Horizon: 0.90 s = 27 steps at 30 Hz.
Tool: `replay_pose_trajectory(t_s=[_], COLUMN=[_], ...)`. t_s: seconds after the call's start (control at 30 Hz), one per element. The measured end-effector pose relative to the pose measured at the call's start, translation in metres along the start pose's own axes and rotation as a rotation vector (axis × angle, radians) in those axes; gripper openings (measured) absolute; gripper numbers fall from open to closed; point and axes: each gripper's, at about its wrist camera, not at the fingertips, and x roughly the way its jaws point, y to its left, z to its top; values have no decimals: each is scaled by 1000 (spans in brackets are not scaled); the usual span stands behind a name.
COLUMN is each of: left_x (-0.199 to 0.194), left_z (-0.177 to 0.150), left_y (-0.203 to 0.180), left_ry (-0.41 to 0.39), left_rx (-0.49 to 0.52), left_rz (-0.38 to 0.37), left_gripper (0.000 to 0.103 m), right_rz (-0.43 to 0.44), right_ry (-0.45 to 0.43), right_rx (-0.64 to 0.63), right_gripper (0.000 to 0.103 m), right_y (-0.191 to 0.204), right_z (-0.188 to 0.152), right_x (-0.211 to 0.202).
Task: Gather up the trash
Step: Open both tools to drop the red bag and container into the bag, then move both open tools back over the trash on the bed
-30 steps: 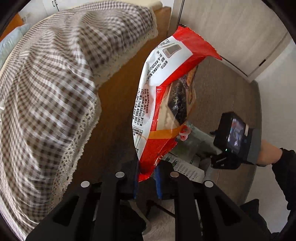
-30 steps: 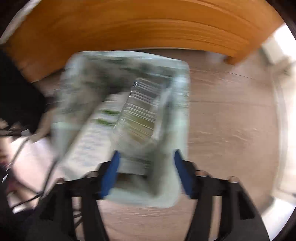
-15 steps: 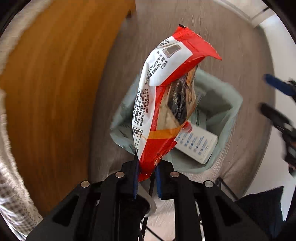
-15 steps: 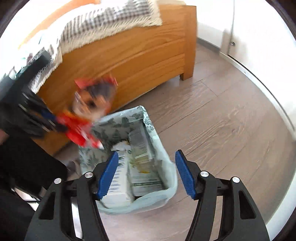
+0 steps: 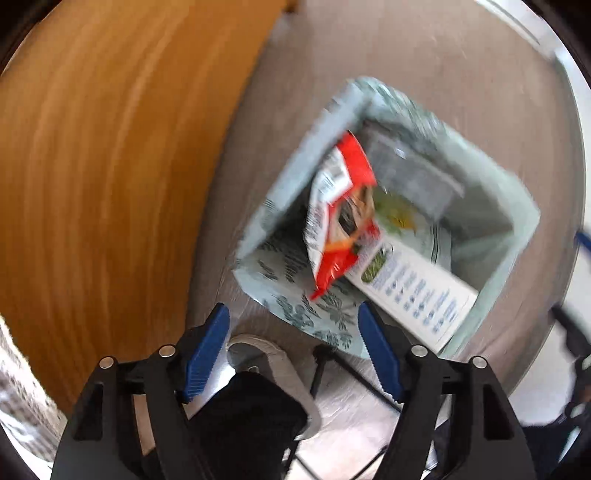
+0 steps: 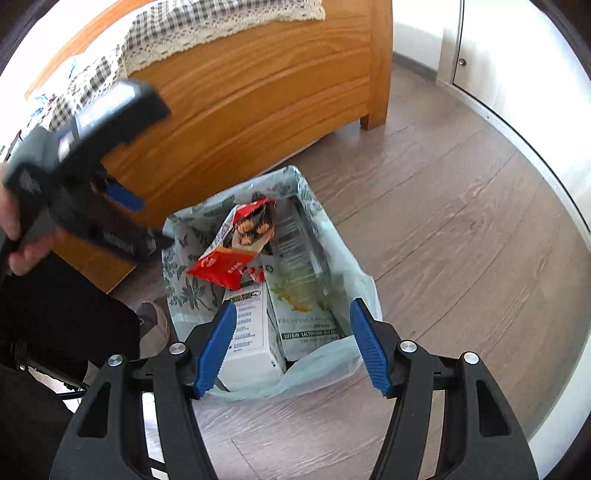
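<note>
A red and white snack wrapper (image 5: 341,218) lies in the trash bin lined with a pale leaf-print bag (image 5: 295,291), on top of white cartons (image 5: 417,291). My left gripper (image 5: 293,332) is open and empty above the bin's near edge. In the right wrist view the wrapper (image 6: 240,247) rests on the cartons (image 6: 251,332) inside the bag (image 6: 184,273). My right gripper (image 6: 291,336) is open and empty above the bin. The left gripper (image 6: 122,195) also shows there, at the left above the bin.
A wooden bed frame (image 6: 258,99) with a checked cloth (image 6: 177,33) stands just behind the bin. Grey wood floor (image 6: 461,221) lies to the right, with a white cabinet (image 6: 517,55) beyond. The person's shoe (image 5: 266,354) and leg are beside the bin.
My left gripper has opened and let go of the wrapper, which has dropped into the bin. My right gripper stays open and has held its place over the bin.
</note>
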Motion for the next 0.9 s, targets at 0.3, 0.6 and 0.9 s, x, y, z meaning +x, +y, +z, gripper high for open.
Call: replay_pose_trajectory(t_s=[0.3, 0.6, 0.9], left_x=[-60, -119, -213], left_z=[-18, -37, -108], left_y=[25, 51, 130], left_ry=[-122, -284, -571], left_rx=[-103, -211, -276], left_rz=[-95, -183, -308], left_gripper=[75, 77, 77], right_rz=[-13, -142, -207], right_ry=[-9, 73, -30], right_rx=[-21, -3, -92], right_gripper=[62, 62, 64], right_y=[7, 18, 73], right_z=[-1, 28, 99], right_x=[-7, -24, -84])
